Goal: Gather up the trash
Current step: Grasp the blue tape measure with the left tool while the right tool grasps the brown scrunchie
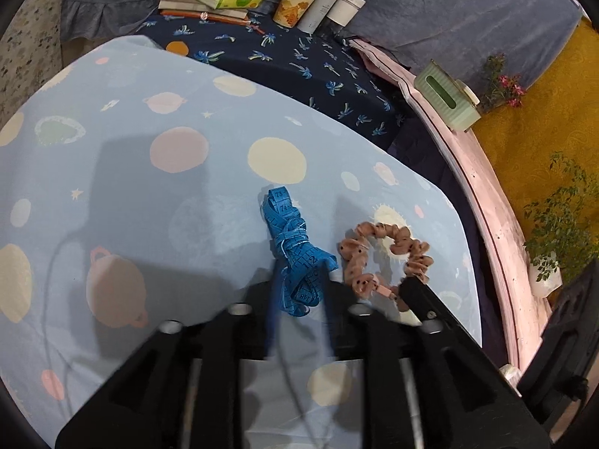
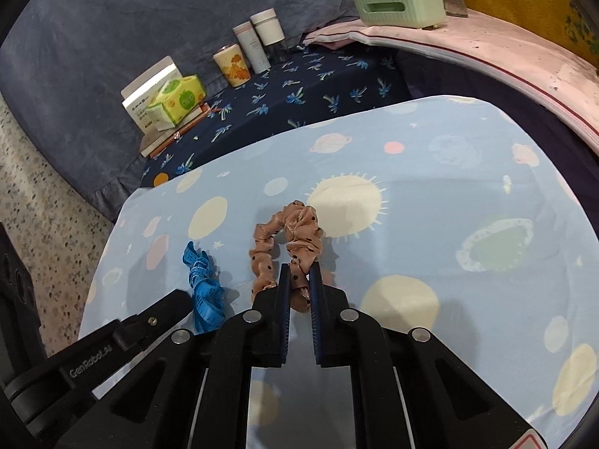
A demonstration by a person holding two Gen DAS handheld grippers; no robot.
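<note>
Your right tool (image 2: pixel 299 280) has its blue pads pinched together on the near side of the brown polka-dot scrunchie (image 2: pixel 288 239). The fabric is squeezed between them, and the rest of the loop stands up and away from you along the line of the fingers. So that piece is already in hand and needs no reaching.

The relation to mind is on the other side. The blue measuring tape (image 1: pixel 294 250) lies bundled on the planet-print sheet (image 1: pixel 149 187), straight ahead of your left tool (image 1: pixel 299 292). Its long axis runs away from you, roughly in line with the fingers, and its near end sits in the gap between them. The left fingers are motion-blurred, so the reading is poor, but they look apart, with the tape between them and probably not pressed.

The tape is just beside the scrunchie, to its left as you hold the tools, so your left hand is plainly the nearer one for it. In my judgement, closing on the bundle's knotted middle would gather more loops than catching a single loose end.
</note>
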